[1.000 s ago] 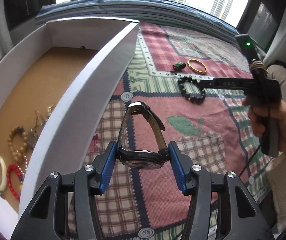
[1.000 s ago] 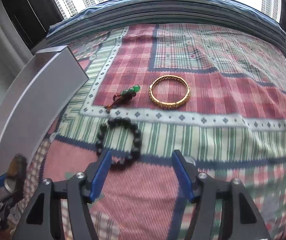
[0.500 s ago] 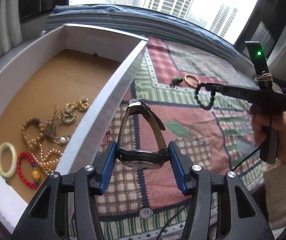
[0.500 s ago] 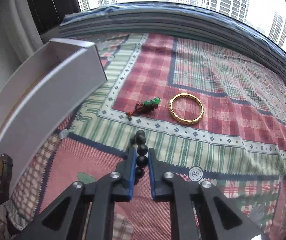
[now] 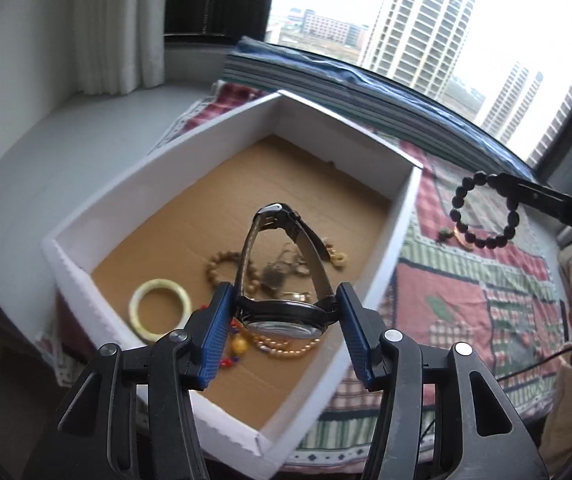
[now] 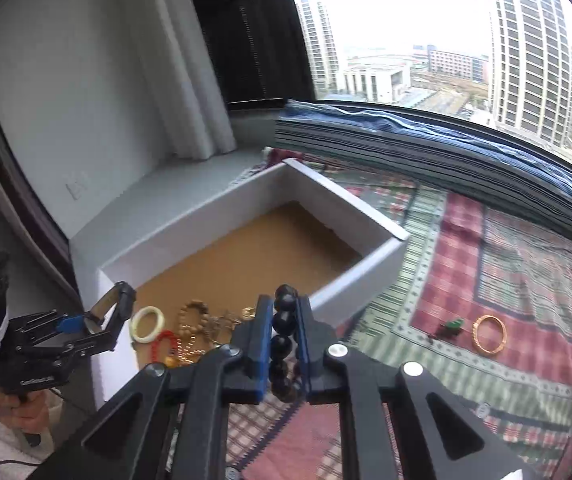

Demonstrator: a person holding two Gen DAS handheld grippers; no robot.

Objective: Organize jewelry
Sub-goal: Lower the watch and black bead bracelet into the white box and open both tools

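Left claw [image 5: 282, 320] was clenched on a watch [image 5: 282, 312], its case crosswise between the pads and the strap loop pointing forward, directly above the near end of the white box [image 5: 390, 256], so the drop lay straight below. Right claw [image 6: 284, 336] gripped a black bead bracelet [image 6: 284, 320] beyond the box's right wall, farther off. Gold bangle [image 6: 489, 336] and green charm [image 6: 452, 326] waited on the quilt [image 6: 526, 280]. Lettering on the claws was too blurred to read.
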